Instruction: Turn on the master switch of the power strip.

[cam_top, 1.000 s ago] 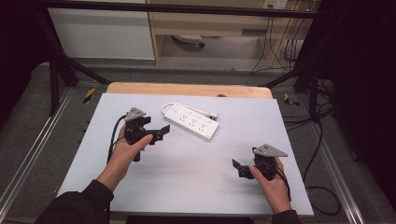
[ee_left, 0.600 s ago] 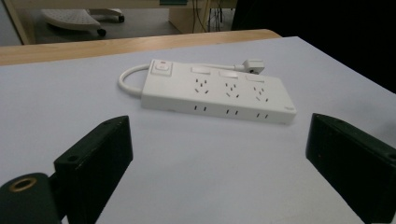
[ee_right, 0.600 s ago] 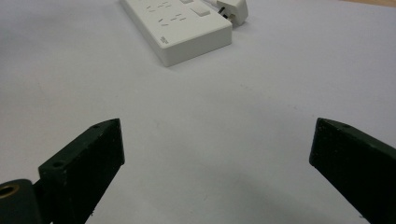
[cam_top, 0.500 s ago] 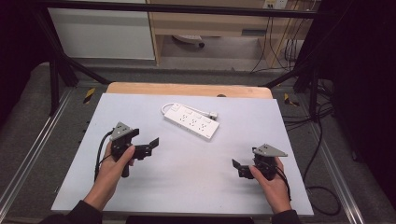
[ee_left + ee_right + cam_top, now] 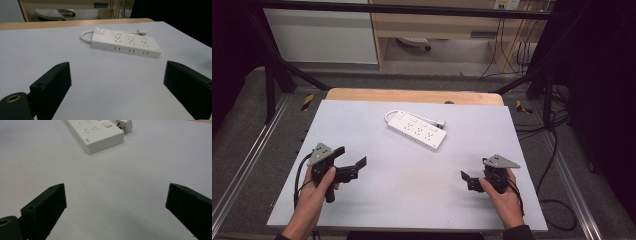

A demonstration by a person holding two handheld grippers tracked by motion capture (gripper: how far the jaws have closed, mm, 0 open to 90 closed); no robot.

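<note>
High view: white power strip (image 5: pixel 417 130) lies flat at the far middle of the worktop (image 5: pixel 362 120), angled, its short cord looped at the far-left end and the plug (image 5: pixel 440 123) just beside its far edge. Left gripper (image 5: pixel 352 162) sits near-left, right gripper (image 5: pixel 466 179) near-right; both well apart from the strip, each held in a hand. Fingers of both stand wide apart, holding nothing; both gripper views confirm the gap, with bare surface between the fingers.

Risks, as judged from here:
- Strip is low and slick-looking on a smooth sheet; a one-sided push would likely slide or spin it rather than seat it between the fingers.
- A grasp across the long edges calls for a nearly full spread; an off-centre approach could clip a corner and skate it toward the far edge.
- Loose cord and plug could snag a finger or drag behind a lift.

Surface: pale grey-blue sheet, matte, faint scuffs, over a wooden board (image 5: pixel 412 95) showing at the far edge. Room: dim, dark frame rails, cables on the right floor, pale cabinet and wooden shelf beyond.
</note>
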